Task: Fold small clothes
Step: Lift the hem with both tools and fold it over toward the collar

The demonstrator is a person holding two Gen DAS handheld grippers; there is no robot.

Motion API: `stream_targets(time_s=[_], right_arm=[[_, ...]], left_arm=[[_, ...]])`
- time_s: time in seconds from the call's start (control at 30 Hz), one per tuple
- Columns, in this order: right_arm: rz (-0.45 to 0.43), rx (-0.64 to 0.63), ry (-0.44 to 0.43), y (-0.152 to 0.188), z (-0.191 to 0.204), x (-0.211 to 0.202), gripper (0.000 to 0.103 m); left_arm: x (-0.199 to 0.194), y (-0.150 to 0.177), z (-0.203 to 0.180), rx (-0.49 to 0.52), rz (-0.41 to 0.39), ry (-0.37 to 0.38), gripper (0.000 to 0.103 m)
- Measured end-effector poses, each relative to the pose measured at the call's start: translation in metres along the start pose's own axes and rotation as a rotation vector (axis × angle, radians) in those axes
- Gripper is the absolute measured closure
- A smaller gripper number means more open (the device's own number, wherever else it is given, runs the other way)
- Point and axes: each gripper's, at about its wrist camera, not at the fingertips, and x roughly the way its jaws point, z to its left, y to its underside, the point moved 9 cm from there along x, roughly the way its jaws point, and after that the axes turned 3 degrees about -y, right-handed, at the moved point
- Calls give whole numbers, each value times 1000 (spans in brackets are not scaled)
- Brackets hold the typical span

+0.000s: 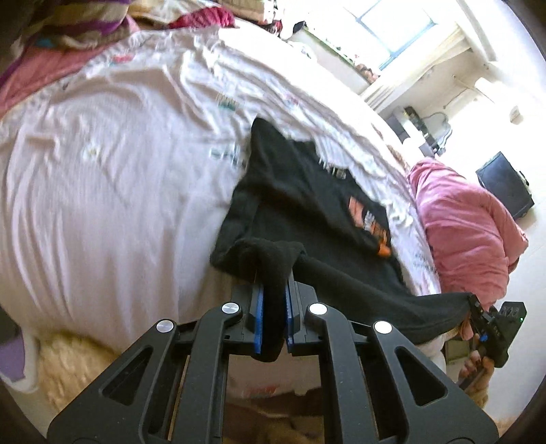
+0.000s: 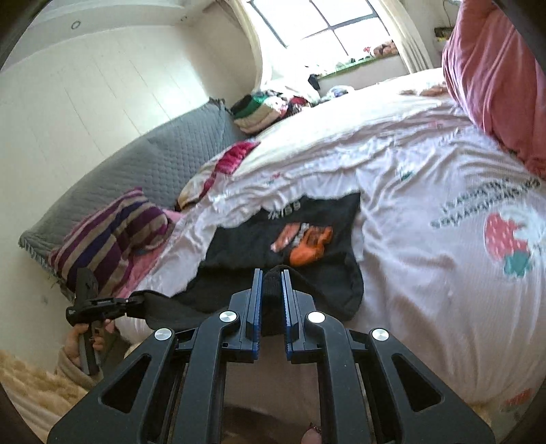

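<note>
Bedding surrounds the work: pale printed sheet (image 1: pixel 119 170), pink pillow (image 1: pixel 467 232) at right, striped cushion (image 2: pixel 112 229) and grey quilted cover (image 2: pixel 136 164) seen only by the right wrist view. Black garment (image 1: pixel 307 205) with orange print lies mid-frame, its near edge lifted. Left gripper (image 1: pixel 273 290) and right gripper (image 2: pixel 271 290) each clamp that hem.

white bedsheet (image 1: pixel 102 177) – pink pillow (image 1: pixel 467 232), striped cushion (image 2: pixel 112 232), window (image 2: pixel 327 24)
</note>
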Motion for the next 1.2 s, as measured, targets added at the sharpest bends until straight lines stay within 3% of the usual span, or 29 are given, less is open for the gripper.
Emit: stream_targets(time_s=[0.5, 0.93, 1.2], right_arm=[[-72, -53, 81, -81, -19, 36, 94], [-70, -22, 118, -109, -44, 78, 94], [-25, -12, 162, -112, -66, 119, 94]], left_arm=[[4, -82, -43, 96, -135, -21, 100], [39, -121, -48, 90, -139, -38, 100], [81, -134, -34, 49, -93, -79, 100]])
